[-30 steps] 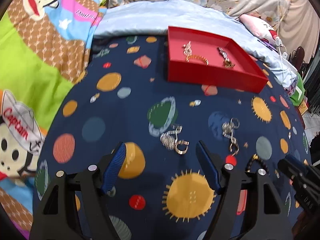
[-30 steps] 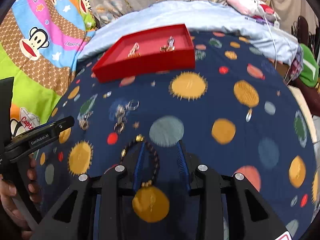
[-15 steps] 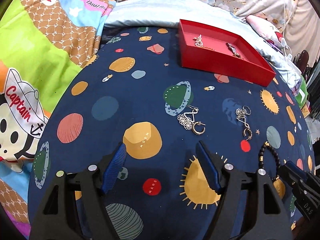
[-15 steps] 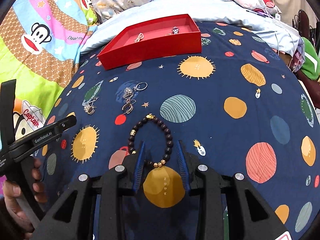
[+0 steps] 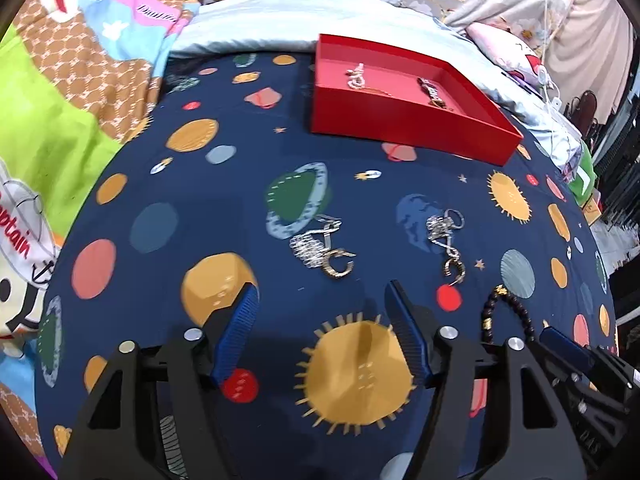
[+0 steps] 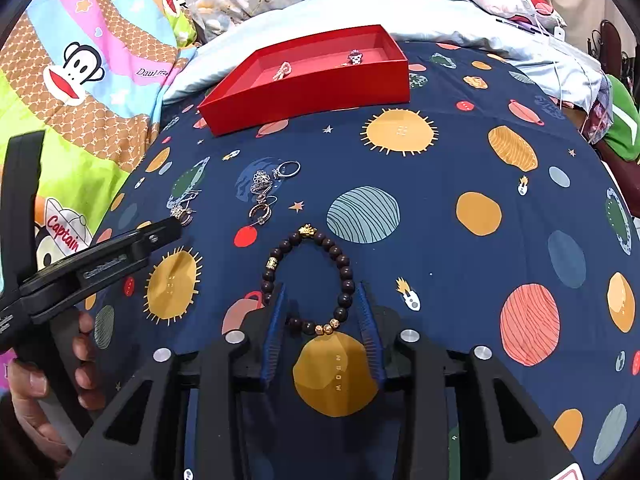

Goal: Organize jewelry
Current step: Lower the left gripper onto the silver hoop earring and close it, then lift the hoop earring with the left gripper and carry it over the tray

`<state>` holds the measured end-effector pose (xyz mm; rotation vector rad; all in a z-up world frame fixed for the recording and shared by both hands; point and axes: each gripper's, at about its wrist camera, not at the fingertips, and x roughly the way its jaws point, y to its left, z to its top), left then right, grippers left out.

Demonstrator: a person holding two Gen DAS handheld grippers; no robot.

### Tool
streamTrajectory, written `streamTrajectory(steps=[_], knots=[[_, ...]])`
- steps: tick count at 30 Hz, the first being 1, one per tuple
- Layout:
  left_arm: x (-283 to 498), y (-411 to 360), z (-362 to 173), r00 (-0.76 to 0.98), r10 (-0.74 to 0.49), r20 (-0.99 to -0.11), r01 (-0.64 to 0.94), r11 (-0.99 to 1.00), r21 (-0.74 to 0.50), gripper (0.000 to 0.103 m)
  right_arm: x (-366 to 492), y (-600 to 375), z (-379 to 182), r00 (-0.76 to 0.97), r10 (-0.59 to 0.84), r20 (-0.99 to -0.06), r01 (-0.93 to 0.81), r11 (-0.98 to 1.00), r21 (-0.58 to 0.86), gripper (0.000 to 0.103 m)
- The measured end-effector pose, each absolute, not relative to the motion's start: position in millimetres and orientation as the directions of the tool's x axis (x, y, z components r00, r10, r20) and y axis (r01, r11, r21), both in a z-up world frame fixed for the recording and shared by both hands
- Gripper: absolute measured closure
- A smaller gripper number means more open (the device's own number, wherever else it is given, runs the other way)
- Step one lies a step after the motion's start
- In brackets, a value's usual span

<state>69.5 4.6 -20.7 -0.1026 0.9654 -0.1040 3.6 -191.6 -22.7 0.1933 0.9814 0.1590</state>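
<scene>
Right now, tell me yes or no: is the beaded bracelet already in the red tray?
No, the beaded bracelet lies on the planet-print blanket, its near end between the right tool's open fingers, well short of the red tray.

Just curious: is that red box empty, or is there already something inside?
Not empty. The red box already holds two small pieces of jewelry on its floor.

**Bracelet between the right gripper's fingers**

The right gripper, low in the frame, stands with fingers apart around the near end of a dark beaded bracelet lying on the planet-print bedspread. Loose silver pieces lie just above. A red tray sits at upper centre. The left gripper enters from the left edge.
</scene>
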Motion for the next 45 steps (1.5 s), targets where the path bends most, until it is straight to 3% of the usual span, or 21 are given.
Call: streamTrajectory(steps=[3,9,17,39,43,45], knots=[[76,-2,-24,0.562,-0.14,-0.815,0.052,0.99,-0.134,0.045,5,-192,-22,0.547,0.225,-0.806,-0.047,0.97,0.239,0.066],[84,-7,-30,0.565,-0.12,-0.816,0.05,0.993,-0.111,0.058,9,-197,-23,0.544,0.241,-0.804,-0.036,0.964,0.264,0.061],[85,-5,-31,0.58,-0.108,-0.808,0.055,0.994,-0.093,0.086,13,-198,-23,0.547,0.251,-0.798,-0.037,0.96,0.277,0.061],[61,12,-12,0.571,-0.15,-0.808,0.062,0.988,-0.14,0.087,51,-145,-19,0.54,0.317,-0.78,-0.181,0.948,0.261,0.061],[60,16,-12,0.571,-0.157,-0.806,0.058,0.987,-0.151,0.087,60,-141,-26,0.532,0.312,-0.787,-0.166,0.95,0.264,0.064],[60,18,-12,0.571,-0.159,-0.805,0.057,0.986,-0.154,0.087,63,-141,-29,0.527,0.309,-0.792,-0.158,0.951,0.266,0.071]])
